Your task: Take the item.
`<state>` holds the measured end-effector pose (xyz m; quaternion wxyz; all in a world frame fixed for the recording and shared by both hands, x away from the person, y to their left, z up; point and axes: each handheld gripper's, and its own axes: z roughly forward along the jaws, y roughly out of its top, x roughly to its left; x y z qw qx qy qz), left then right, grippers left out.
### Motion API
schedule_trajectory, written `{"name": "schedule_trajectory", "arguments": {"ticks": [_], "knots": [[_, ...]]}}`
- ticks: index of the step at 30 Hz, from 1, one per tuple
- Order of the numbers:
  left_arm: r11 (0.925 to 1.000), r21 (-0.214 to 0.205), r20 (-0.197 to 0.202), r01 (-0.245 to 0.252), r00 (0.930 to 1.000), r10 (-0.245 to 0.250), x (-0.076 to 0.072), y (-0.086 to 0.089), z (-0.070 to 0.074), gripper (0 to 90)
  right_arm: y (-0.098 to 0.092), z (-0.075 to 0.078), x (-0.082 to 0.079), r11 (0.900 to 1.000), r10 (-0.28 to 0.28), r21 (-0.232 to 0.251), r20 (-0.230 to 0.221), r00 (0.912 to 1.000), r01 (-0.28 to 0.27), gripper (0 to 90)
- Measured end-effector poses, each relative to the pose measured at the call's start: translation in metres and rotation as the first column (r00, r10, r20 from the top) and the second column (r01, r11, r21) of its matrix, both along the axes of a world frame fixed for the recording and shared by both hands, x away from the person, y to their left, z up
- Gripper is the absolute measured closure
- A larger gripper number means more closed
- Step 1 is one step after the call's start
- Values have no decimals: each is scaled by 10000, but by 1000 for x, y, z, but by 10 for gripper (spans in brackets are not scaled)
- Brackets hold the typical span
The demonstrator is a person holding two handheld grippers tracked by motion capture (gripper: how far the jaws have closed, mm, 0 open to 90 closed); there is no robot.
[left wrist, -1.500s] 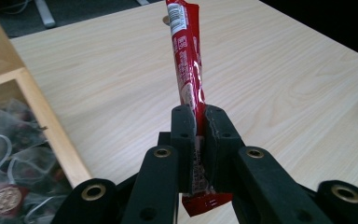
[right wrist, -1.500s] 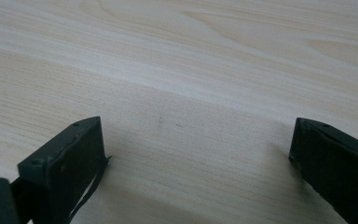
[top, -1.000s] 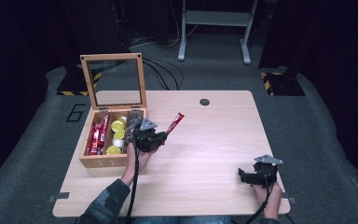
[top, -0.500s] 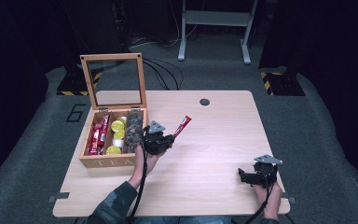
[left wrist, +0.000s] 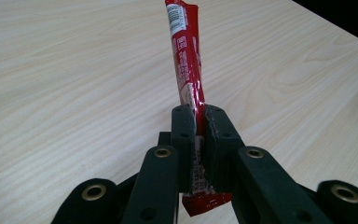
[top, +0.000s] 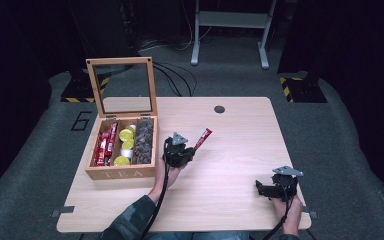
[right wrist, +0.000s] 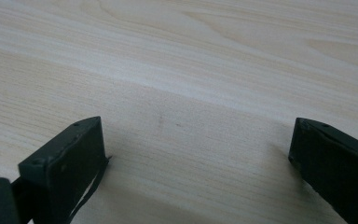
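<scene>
My left gripper (top: 189,150) is shut on a red stick sachet (top: 202,138), holding it above the table just right of the wooden tea box (top: 120,173). In the left gripper view the sachet (left wrist: 186,60) juts up and forward from between the closed jaws, with my left gripper (left wrist: 199,135) pinching its lower end. The tea box stands open with its glass lid (top: 123,88) upright. It holds red sachets (top: 103,145), yellow capsules (top: 125,135) and dark packets (top: 144,140). My right gripper (top: 261,190) rests low near the table's front right, open, with bare wood between its fingers (right wrist: 65,154).
A dark round cable hole (top: 219,109) sits near the table's far edge. The light wooden table (top: 240,145) has wide bare room in the middle and right. A metal stand (top: 230,30) and cables lie on the floor behind the table.
My left gripper has carried the red sachet to the right, away from the tea box. The right gripper has stayed in place.
</scene>
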<state>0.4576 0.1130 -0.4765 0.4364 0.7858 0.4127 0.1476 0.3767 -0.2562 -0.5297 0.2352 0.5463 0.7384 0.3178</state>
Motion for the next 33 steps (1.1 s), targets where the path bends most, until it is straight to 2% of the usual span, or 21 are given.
{"name": "schedule_trajectory", "arguments": {"ticks": [16,20,21,25,26,30,33], "knots": [[9999,95,-627,-134,9979,139,19,-18,-25,828,0,0,0,10000,10,4,-8,10000,-10,29],[9996,263,-739,-118,9972,137,23,-25,-30,827,0,0,0,10000,35,0,-1,10000,-35,30],[9989,468,-751,30,9972,5,25,-26,-30,827,0,0,0,10000,34,2,0,10000,-34,30],[9985,548,-735,49,9973,-8,28,-32,-31,827,0,0,0,10000,38,8,24,10000,-38,31],[9977,669,-757,83,9971,-33,30,-33,-31,827,0,0,0,10000,39,10,23,10000,-39,31],[9979,652,-933,-17,9956,78,35,-36,-33,826,0,0,0,10000,39,10,25,10000,-39,31],[9962,867,-1012,105,9949,-16,37,-38,-36,824,0,0,0,10000,28,9,18,10000,-28,31]]}}
